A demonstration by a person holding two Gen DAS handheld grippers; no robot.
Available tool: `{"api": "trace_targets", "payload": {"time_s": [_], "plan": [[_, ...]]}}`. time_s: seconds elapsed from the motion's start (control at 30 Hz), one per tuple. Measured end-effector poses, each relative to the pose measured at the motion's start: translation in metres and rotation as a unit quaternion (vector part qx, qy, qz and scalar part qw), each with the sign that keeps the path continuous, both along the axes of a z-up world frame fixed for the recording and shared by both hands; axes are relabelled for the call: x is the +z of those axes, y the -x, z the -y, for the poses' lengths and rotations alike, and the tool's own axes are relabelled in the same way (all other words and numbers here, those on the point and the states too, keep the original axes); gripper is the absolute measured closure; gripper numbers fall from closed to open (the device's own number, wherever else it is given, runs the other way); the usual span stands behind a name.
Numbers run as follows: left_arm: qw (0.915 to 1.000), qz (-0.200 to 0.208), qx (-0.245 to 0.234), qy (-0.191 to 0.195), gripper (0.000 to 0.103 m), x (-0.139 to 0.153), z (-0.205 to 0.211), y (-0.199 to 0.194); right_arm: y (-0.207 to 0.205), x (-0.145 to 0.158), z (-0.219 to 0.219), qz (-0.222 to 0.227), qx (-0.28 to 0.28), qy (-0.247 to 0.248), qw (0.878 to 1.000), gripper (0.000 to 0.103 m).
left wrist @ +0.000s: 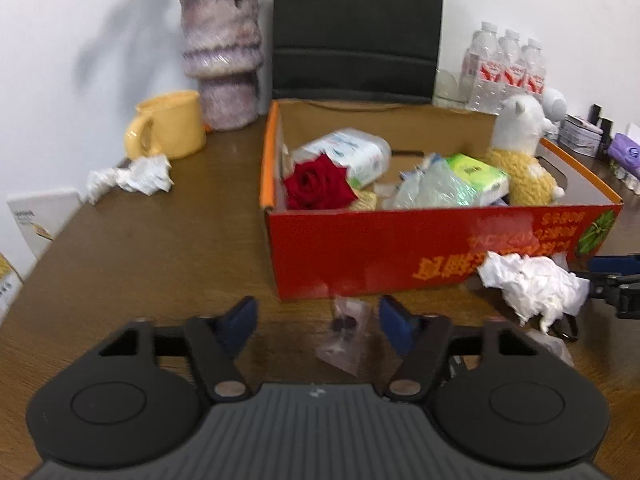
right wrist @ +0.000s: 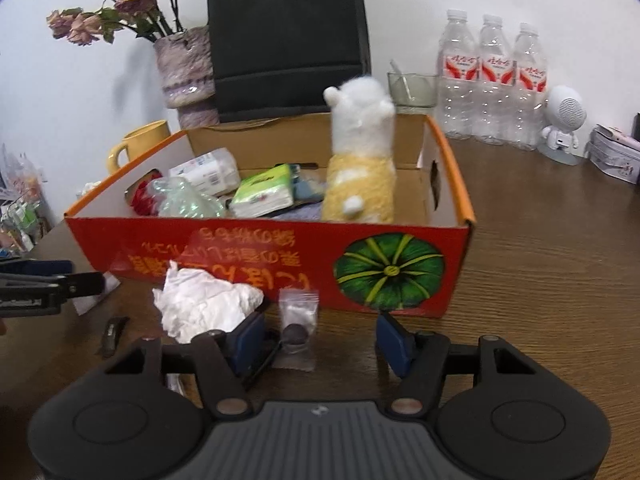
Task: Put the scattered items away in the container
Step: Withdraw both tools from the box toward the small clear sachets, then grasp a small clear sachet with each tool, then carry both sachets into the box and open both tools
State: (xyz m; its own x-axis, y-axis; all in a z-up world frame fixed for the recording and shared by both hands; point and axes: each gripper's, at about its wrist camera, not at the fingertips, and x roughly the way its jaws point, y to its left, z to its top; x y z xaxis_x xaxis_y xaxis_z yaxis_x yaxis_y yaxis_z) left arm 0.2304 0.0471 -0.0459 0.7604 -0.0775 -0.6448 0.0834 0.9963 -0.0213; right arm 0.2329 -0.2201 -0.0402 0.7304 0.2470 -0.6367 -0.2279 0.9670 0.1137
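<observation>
Even, fairly bright indoor light; soft shadows fall on the white wall (left wrist: 80, 40). Both views are slightly blurred, bowed outward, with dark corners.

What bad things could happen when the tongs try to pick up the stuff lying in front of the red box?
The small clear bag lies flat between the right tongs, so they might slip over the thin plastic. The crumpled tissue touches one finger and could get caught or pushed away. The left tongs work close by at another little bag, so both might bump near the red box.
</observation>
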Motion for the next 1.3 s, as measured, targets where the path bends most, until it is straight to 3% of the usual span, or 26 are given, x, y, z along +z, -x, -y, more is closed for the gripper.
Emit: {"api": "trace_targets", "payload": {"time_s": [0.03,0.2,0.23,0.87,1.13,1.3], "plan": [[1.0000,-0.005,-0.003,0.003,0.055,-0.002,0.000,-0.001,0.000,-0.001,-0.002,0.000,0.001,0.007,1.000,0.050],[0.9998,-0.001,-0.019,-0.010,0.079,-0.004,0.006,0.002,0.003,-0.003,-0.006,0.006,0.005,0.019,1.000,0.070],[0.9997,0.000,-0.022,-0.012,0.083,-0.004,0.008,0.003,0.003,-0.002,-0.006,0.006,0.007,0.017,1.000,0.081],[0.9982,0.047,-0.036,0.007,0.085,0.014,0.013,0.036,0.025,0.012,0.009,0.029,-0.007,-0.005,1.000,0.086],[0.9940,0.095,-0.034,0.041,0.085,0.042,0.013,0.067,0.058,0.044,0.016,0.093,-0.010,-0.029,0.995,0.086],[0.9904,0.119,-0.044,0.056,0.085,0.073,0.015,0.057,0.053,0.073,0.016,0.123,-0.003,-0.042,0.992,0.086]]}}
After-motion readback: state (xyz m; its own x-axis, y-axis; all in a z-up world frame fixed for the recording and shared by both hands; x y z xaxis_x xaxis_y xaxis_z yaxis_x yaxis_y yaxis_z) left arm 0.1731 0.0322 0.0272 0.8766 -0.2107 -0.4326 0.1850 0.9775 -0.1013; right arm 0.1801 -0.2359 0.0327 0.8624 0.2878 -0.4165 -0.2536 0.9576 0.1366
